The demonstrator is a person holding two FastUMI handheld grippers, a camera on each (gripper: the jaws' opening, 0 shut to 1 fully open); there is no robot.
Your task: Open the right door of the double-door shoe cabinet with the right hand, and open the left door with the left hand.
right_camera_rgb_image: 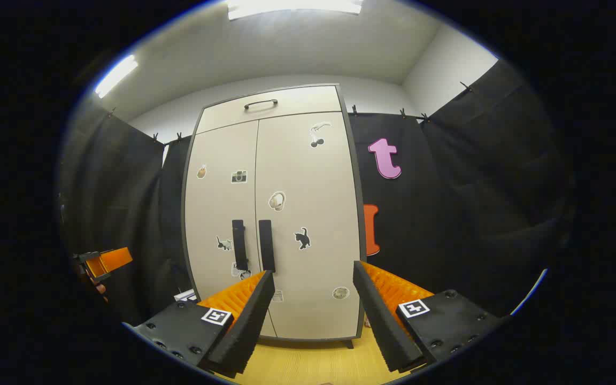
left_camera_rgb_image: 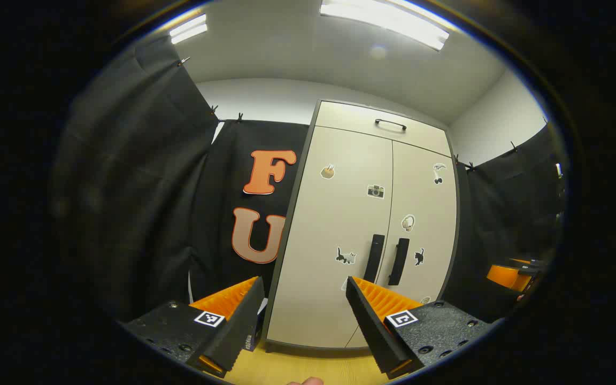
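A tall beige shoe cabinet (left_camera_rgb_image: pixel 340 224) stands ahead with both doors closed and stickers on them. Two dark vertical handles sit side by side at the middle seam: the left door's handle (left_camera_rgb_image: pixel 374 258) (right_camera_rgb_image: pixel 239 244) and the right door's handle (left_camera_rgb_image: pixel 398 261) (right_camera_rgb_image: pixel 266 245). My left gripper (left_camera_rgb_image: pixel 305 286) is open, some way in front of the left door, with nothing between its fingers. My right gripper (right_camera_rgb_image: pixel 313 270) is open too, held off the right door (right_camera_rgb_image: pixel 308 214), its handle just above its left finger. The right gripper (left_camera_rgb_image: pixel 516 274) also shows at the far right of the left gripper view.
A top drawer with a horizontal handle (right_camera_rgb_image: pixel 260 104) crowns the cabinet. Black cloth walls close in on both sides. The floor (right_camera_rgb_image: pixel 308 363) in front is light wood. The other gripper (right_camera_rgb_image: pixel 102 263) and the hand holding it show at the left of the right gripper view.
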